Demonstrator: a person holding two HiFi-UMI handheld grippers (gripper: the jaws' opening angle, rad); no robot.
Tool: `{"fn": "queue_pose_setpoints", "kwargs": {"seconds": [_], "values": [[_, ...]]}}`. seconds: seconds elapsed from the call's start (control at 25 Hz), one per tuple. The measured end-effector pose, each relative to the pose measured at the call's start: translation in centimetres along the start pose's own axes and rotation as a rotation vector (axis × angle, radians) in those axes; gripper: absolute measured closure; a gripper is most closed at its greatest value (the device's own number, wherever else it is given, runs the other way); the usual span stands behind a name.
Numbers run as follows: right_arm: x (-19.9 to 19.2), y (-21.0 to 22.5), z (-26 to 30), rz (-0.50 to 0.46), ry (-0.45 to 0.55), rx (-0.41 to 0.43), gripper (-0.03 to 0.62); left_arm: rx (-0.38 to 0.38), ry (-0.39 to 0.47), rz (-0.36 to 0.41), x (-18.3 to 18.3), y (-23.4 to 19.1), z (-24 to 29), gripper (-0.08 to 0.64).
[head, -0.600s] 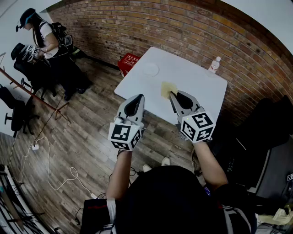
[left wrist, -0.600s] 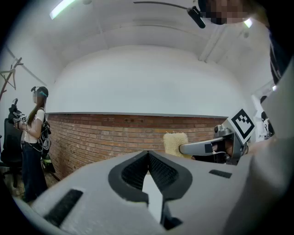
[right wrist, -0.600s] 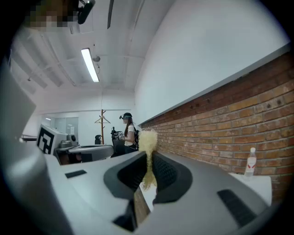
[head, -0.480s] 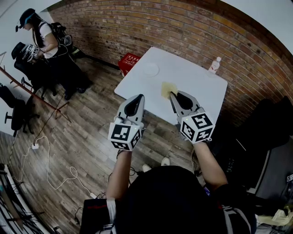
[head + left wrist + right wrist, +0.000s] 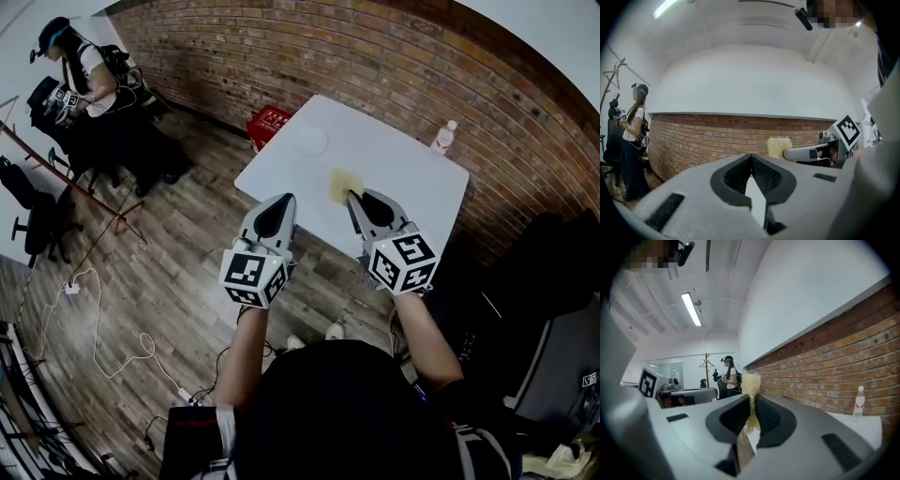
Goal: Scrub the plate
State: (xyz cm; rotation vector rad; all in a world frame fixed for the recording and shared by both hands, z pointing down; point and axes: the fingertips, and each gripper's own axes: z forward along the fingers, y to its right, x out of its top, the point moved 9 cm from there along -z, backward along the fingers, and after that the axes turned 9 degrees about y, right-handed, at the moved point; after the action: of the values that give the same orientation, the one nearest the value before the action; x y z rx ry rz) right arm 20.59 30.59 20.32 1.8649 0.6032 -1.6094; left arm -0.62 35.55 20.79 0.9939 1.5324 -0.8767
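Observation:
A small white plate (image 5: 309, 142) lies on the white table (image 5: 403, 164), towards its far left corner. My right gripper (image 5: 354, 194) is held level in the air over the table's near edge, shut on a pale yellow scrubbing sponge (image 5: 343, 184) that sticks out past its fingertips. In the right gripper view the sponge (image 5: 751, 382) is pinched between the jaws. My left gripper (image 5: 279, 201) hovers beside it to the left, over the floor by the table's edge, shut and empty (image 5: 751, 158). The left gripper view shows the sponge (image 5: 779, 146) and the right gripper (image 5: 811, 152). The plate lies well beyond both grippers.
A clear water bottle (image 5: 442, 135) stands at the table's far right corner by the brick wall (image 5: 375, 56). A red crate (image 5: 269, 122) sits on the wood floor left of the table. A person (image 5: 80, 70) with chairs is at the far left.
The head view has shifted a little. Both grippers keep their places, and the sponge stays in the right one.

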Motion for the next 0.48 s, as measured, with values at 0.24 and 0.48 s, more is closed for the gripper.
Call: {"fn": "queue_pose_setpoints", "kwargs": {"seconds": [0.24, 0.48], "values": [[-0.3, 1.9, -0.2, 0.004, -0.008, 0.026, 0.549, 0.016, -0.006, 0.005, -0.7, 1.3, 1.1, 0.540], [-0.9, 3.3, -0.4, 0.018, -0.009, 0.057, 0.549, 0.051, -0.020, 0.005, -1.6, 2.2, 1.4, 0.540]]}}
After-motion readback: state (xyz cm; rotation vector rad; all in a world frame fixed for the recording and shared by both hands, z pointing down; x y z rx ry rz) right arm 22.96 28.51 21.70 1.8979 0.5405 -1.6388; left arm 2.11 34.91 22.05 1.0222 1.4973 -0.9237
